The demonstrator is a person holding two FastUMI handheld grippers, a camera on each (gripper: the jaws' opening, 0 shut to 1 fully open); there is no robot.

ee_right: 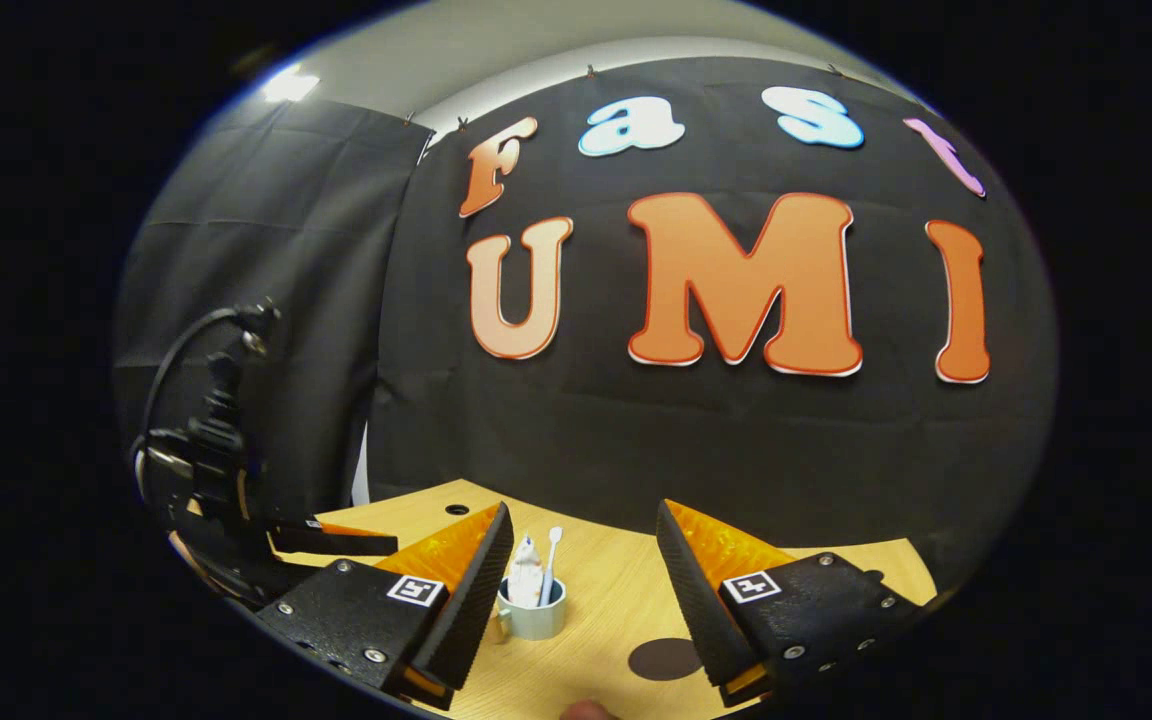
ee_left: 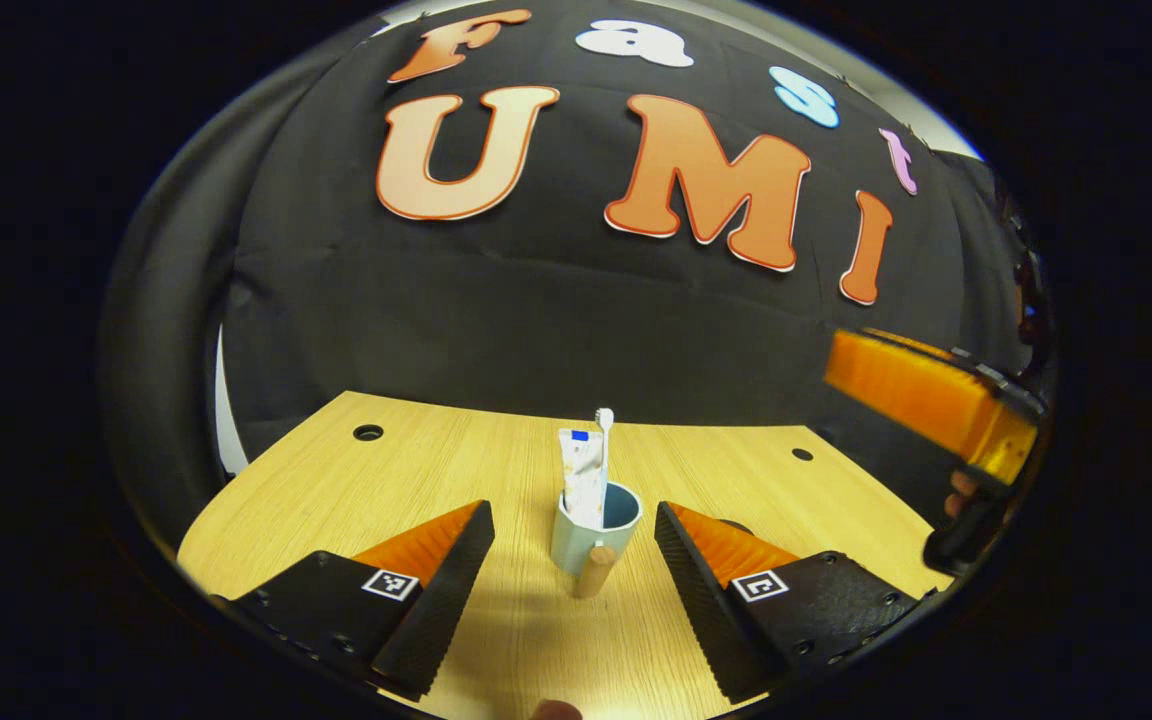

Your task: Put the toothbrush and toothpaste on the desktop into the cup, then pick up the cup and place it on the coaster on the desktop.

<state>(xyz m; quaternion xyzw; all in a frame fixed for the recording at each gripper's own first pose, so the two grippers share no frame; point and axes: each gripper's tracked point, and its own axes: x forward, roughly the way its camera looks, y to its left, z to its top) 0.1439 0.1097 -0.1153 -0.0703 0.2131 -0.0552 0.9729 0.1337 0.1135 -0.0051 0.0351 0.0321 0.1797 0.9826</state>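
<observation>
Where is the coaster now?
In the right gripper view, the dark round coaster lies on the wooden desktop, right of the cup, apart from it.

Toothbrush (ee_left: 604, 420), toothpaste (ee_left: 582, 470) upright in cup (ee_left: 591, 535); coaster (ee_right: 664, 658) beside.

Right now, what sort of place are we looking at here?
Probably a staged recording booth, not a real bathroom: a bare wooden desktop backed by black cloth, with just a cup holding toothpaste and a toothbrush, and a dark coaster.
</observation>
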